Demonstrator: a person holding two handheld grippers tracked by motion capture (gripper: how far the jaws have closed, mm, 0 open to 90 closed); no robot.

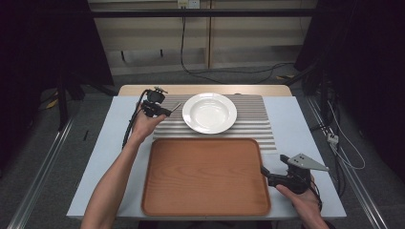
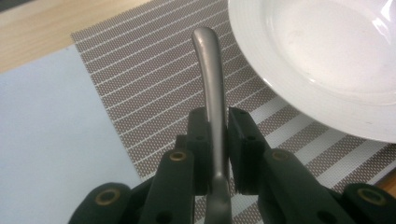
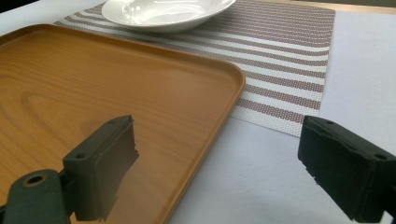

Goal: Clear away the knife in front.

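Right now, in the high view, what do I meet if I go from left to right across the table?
Left tongs shut on a metal utensil handle → white plate on the striped placemat → right tongs, open, at the right edge of the wooden tray.

Wooden tray (image 1: pixel 205 176) is bare across its whole floor, low rim only. White plate (image 1: pixel 209 112) sits mid striped mat (image 1: pixel 260 125), blocking the centre; mat strips left and right of it are open. Left tongs (image 1: pixel 168 110) with a metal handle (image 2: pixel 211 93) sit just beside the plate's left rim. Right tongs (image 1: pixel 264 171) at the tray's right edge; bench (image 1: pixel 301 124) strip beyond is open.
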